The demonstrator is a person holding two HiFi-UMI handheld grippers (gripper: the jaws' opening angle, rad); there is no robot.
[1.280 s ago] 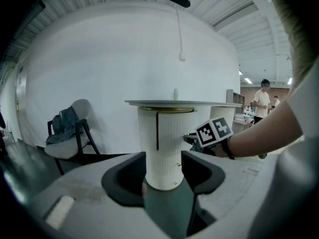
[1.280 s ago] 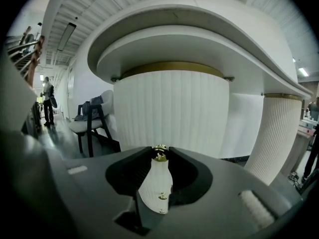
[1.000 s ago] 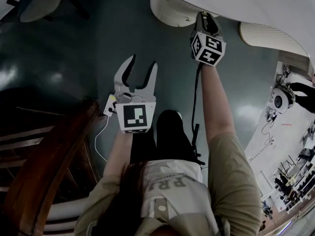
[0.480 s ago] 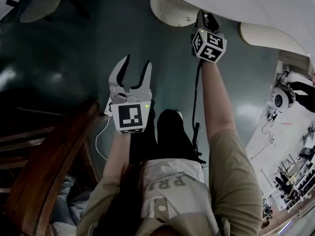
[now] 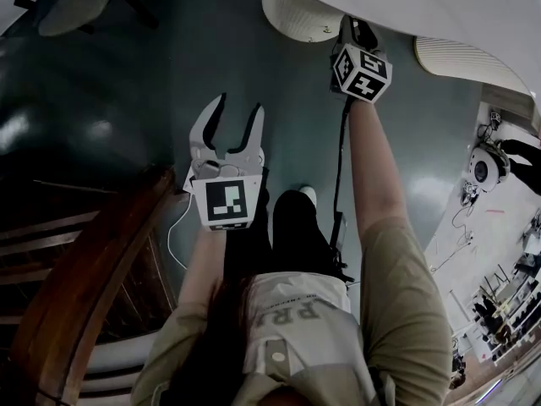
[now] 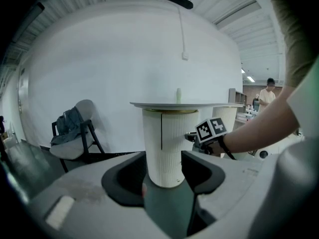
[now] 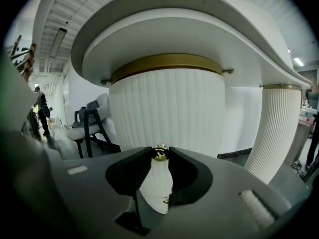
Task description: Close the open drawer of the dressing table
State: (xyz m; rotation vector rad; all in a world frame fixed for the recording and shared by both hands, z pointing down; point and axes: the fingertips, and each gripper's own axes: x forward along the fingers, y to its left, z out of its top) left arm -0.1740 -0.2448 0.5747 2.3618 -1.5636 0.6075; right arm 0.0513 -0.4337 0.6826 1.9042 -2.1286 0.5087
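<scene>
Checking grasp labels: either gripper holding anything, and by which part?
Right gripper is shut on the small gold knob of the drawer, pinched at its jaw tips. Left gripper open, empty.

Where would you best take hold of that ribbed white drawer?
By the small gold knob on its curved front, coming straight on with a jaw either side. The drawer wall is wide and round and offers no other hold. The right gripper is shut on that knob.

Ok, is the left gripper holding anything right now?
No, the left gripper has its jaws apart with nothing between them; only the ribbed white column shows farther off behind.
</scene>
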